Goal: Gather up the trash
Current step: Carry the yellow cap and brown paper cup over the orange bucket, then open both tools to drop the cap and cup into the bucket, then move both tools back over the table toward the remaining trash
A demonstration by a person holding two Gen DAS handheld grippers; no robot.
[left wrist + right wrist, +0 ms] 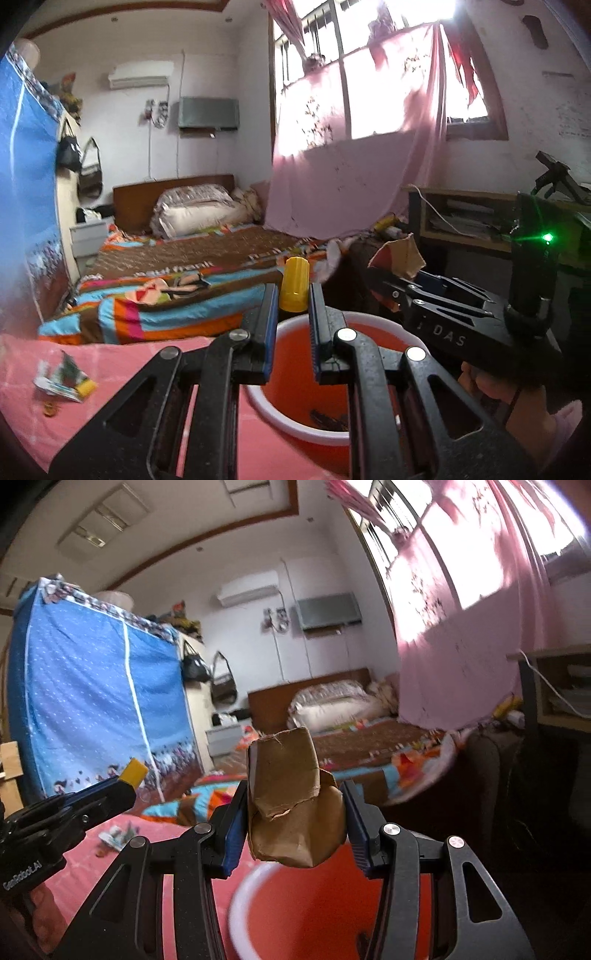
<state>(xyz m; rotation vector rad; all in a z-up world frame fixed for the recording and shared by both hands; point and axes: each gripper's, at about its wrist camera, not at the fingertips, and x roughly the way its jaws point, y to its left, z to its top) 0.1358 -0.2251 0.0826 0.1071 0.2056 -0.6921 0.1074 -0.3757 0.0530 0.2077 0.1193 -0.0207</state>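
Left gripper point(293, 295) pinches a yellow cap point(294, 283) at the fingertips, held just above the far rim of the red bucket point(295, 424); right gripper point(295, 812) clamps a crumpled brown cardboard piece point(295, 812) over the same bucket, seen in the right wrist view as a red bucket point(243, 904) with a blurred white rim; both loads are near or over the opening, not in it yet; some dark scrap already lies at the bucket bottom. Step in hand looks like the drop: best to bring each gripper squarely over the opening before spreading the fingers; the cap sits close to the rim, so it could bounce out if released there; the cardboard is wide and light, so it should go low and centred; grippers are close together, so releasing one at a time avoids a knock. Further out, a torn wrapper point(62, 380) with small bits lies on the pink sheet point(110, 369), well apart from the bucket, likely next to collect. Beyond that, the bed point(177, 273) with patterned quilt, pink curtain point(351, 177) at the window, blue wardrobe cover point(96, 701).
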